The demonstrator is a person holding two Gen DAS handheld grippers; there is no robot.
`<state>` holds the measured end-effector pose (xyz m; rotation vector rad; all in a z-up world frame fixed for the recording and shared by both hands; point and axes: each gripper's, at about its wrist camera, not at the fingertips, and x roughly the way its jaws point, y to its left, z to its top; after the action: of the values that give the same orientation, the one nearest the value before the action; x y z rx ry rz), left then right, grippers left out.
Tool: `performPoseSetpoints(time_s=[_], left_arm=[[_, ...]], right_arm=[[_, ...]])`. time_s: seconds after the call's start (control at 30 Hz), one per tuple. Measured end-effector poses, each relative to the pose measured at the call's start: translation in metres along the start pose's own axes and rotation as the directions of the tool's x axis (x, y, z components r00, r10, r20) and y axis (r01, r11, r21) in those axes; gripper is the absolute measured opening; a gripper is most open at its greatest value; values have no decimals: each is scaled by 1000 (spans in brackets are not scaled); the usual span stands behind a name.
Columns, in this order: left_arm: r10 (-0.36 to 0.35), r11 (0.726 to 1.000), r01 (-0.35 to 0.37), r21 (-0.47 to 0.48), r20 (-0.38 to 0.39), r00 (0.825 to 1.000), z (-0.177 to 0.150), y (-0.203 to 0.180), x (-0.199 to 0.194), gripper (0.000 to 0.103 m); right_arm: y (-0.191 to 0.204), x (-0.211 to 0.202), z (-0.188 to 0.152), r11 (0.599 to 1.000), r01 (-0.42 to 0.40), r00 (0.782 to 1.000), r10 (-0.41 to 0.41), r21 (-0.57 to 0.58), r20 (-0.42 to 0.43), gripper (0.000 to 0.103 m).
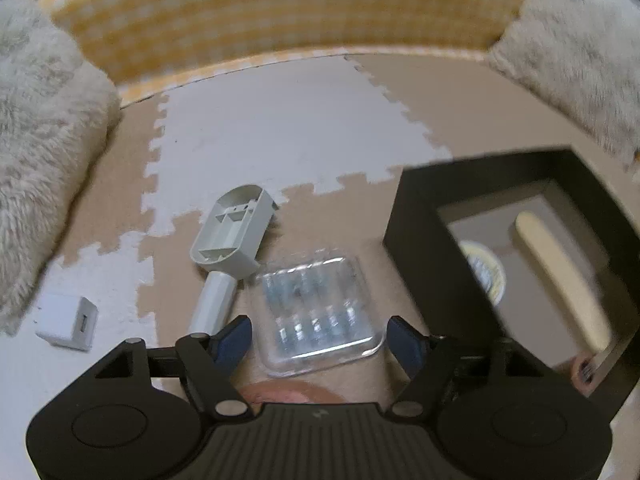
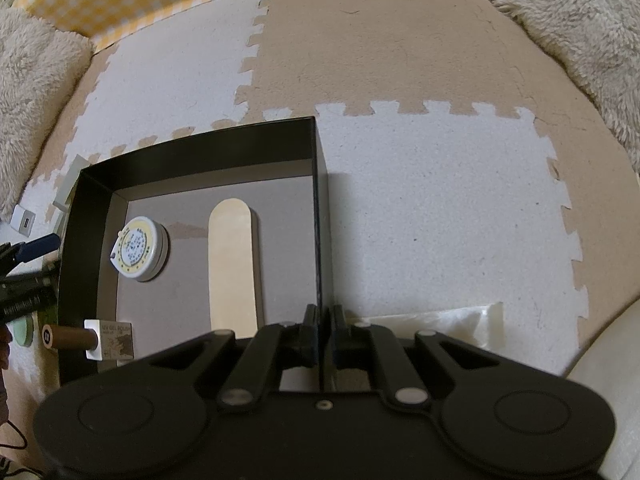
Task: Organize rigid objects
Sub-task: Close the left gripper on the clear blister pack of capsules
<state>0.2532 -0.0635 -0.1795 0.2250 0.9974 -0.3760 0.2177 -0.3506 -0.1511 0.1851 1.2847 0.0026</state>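
Soft floor, fluffy sides

Tan and white foam puzzle floor mats point(image 2: 400, 80) are lying flat, fluffy cream blankets point(image 1: 44, 128) are sitting at both sides, and a yellow-and-white checked cloth point(image 1: 280, 12) is running along the back.

Left gripper point(image 1: 318, 338) fingers spread, angled down; right gripper point(image 2: 323, 332) fingers closed.

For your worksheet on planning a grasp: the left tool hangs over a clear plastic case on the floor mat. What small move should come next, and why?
Probably lower the left tool a little further and close it on the clear plastic case. Its fingers stand open either side of the case and do not appear to press on it. The black box, which the right tool pinches by its wall, already holds other items.
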Motion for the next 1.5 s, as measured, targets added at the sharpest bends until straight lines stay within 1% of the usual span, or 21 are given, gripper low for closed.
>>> performPoseSetpoints(time_s=[0.03,0.1,0.33,0.43,0.5,0.63,0.77,0.83,0.97,1.03,1.17,1.23,1.33,1.4,1.5], left_arm=[[-4,1000,4,1,-17,1000,-2,1,3,76],[4,1000,-4,3,-25,1000,-4,3,6,76],[88,996,-88,-2,-18,996,-1,19,-1,76],[124,991,-125,47,7,992,-1,22,1,75],[117,991,-118,67,23,993,0,23,2,75],[78,995,-81,54,56,995,6,27,5,75],[48,997,-53,49,96,994,14,31,8,76],[42,997,-49,68,102,994,15,31,12,76],[46,988,-58,146,83,996,13,26,20,76],[43,986,-56,156,84,996,13,25,21,74],[48,992,-54,111,50,998,15,27,20,73],[51,996,-54,69,32,998,16,28,18,73],[27,999,-26,-31,6,1000,19,32,14,73],[6,995,-7,-100,-8,1000,22,34,10,73],[-27,984,28,-178,5,1000,26,33,-2,73]], right_arm=[[0,0,0,1000,0,1000,0,0,0,6],[-1,0,0,1000,-2,1000,2,1,0,6],[-1,0,-1,1000,-3,1000,3,1,0,6],[0,0,0,1000,-2,1000,2,1,0,6],[0,0,0,1000,-1,1000,1,0,0,6],[0,0,-1,1000,0,1000,0,-1,-1,6],[0,0,-1,1000,1,1000,-1,-2,-1,6],[0,0,0,1000,0,1000,0,-1,-1,6],[0,0,0,1000,-3,1000,3,0,-1,6],[0,0,0,1000,-3,1000,3,0,-1,6],[0,0,0,1000,-2,1000,2,0,-1,6],[0,0,0,1000,-2,1000,2,0,-1,6],[0,0,0,1000,-2,1000,2,0,-1,6],[0,0,0,1000,-2,1000,2,0,-1,6],[0,0,-1,1000,-2,1000,2,0,-1,6]])
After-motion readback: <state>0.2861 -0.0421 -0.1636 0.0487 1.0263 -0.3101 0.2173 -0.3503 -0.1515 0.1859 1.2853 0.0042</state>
